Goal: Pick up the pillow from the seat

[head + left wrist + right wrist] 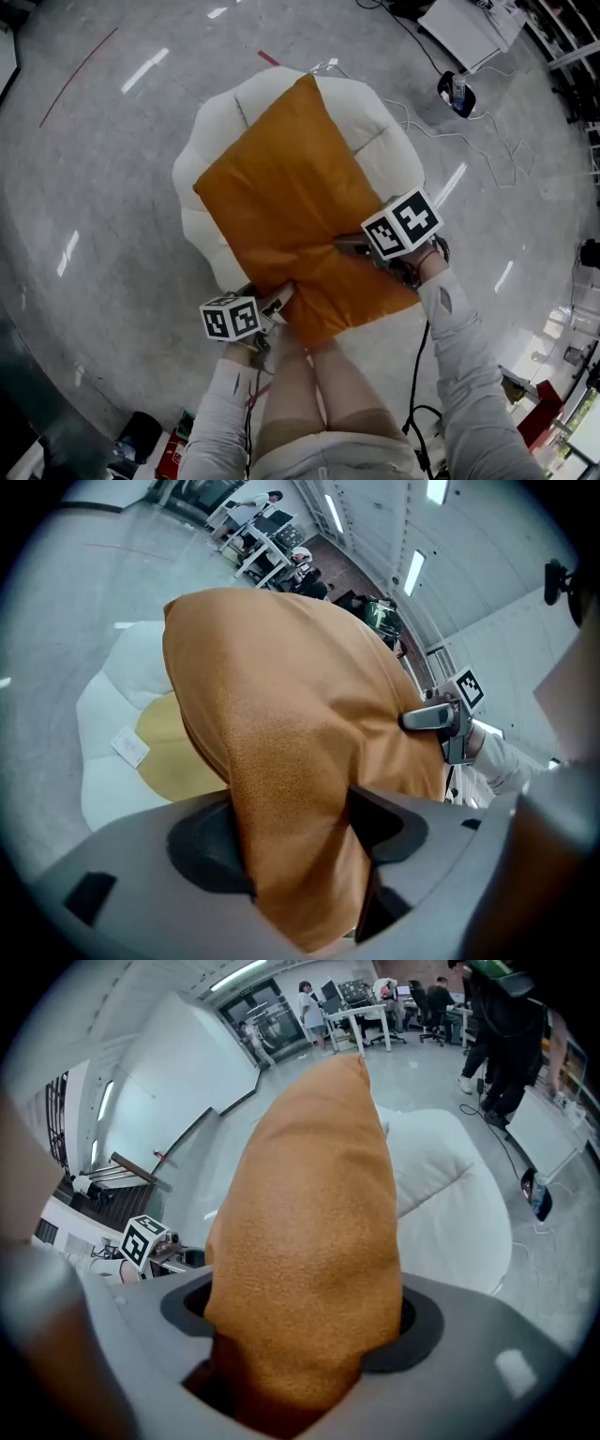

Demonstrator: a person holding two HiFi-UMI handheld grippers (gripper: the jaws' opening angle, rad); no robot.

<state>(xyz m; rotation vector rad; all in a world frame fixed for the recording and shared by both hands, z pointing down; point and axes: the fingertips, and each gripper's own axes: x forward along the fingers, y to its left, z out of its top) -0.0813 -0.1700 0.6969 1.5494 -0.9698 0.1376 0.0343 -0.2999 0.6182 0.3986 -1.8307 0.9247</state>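
Note:
An orange pillow hangs lifted above the round white seat, tilted with its far corner highest. My left gripper is shut on the pillow's near-left corner; in the left gripper view the orange fabric fills the gap between both jaws. My right gripper is shut on the pillow's near-right edge, and in the right gripper view the pillow bulges out between the jaws. The right gripper also shows past the pillow in the left gripper view.
The white cushioned seat carries a round yellow patch and a small paper tag. Cables and a dark device lie on the grey floor at right. The person's legs stand just below the seat.

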